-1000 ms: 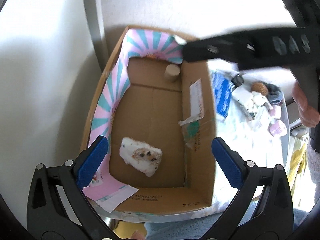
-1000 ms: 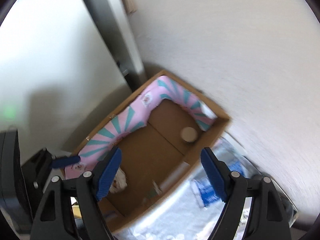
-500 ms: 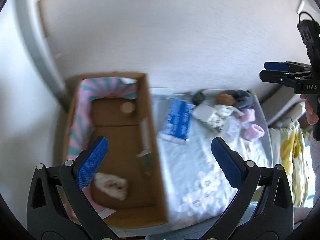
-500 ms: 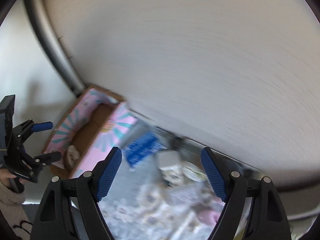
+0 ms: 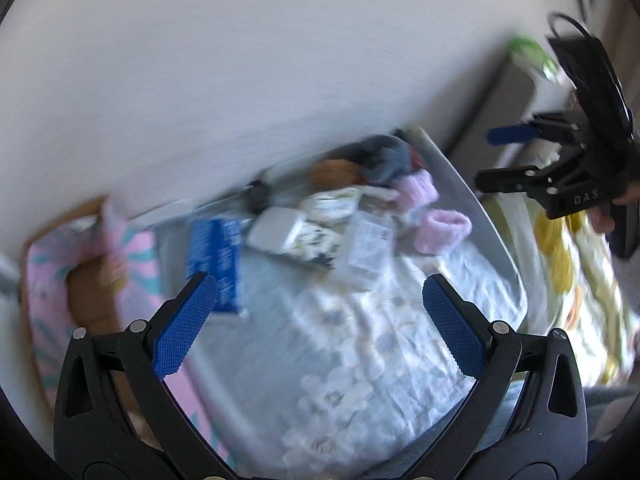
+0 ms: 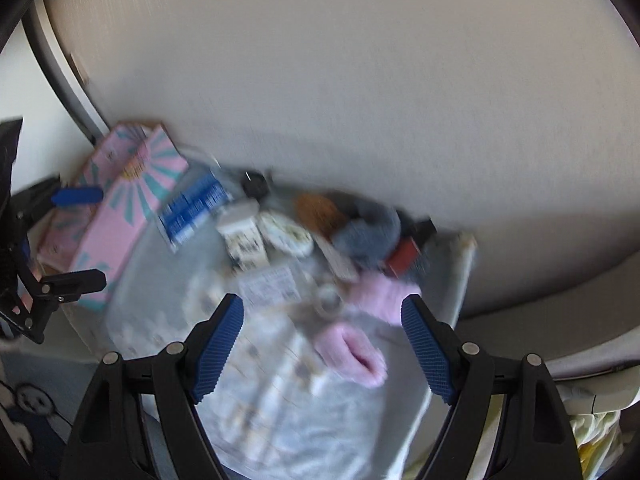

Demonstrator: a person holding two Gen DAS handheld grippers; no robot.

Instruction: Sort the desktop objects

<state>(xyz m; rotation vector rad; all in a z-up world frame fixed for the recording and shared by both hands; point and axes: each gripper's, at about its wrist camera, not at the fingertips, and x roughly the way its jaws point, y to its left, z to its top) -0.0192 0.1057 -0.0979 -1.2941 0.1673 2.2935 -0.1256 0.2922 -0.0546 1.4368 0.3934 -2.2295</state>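
- Both views have swung away from the cardboard box (image 5: 86, 296) since a second ago, when they looked straight down into it; now they face the heap on the bench (image 5: 400, 352).
- Left hand-held gripper (image 5: 320, 320): jaws apart, nothing between them, over the patterned cloth.
- Right hand-held gripper (image 6: 322, 350): jaws apart and empty, above a pink fuzzy sock (image 6: 352, 350).
- Box sits at the bench's left end, by the wall; its contents are not clear in these blurred pictures.
- Still to sort, by my reading: a blue packet (image 5: 214, 264), a white case (image 5: 274, 229), a clear plastic box (image 5: 366, 248), a grey knit item (image 6: 370, 232), and the pink socks.
- Most of the task looks undone.
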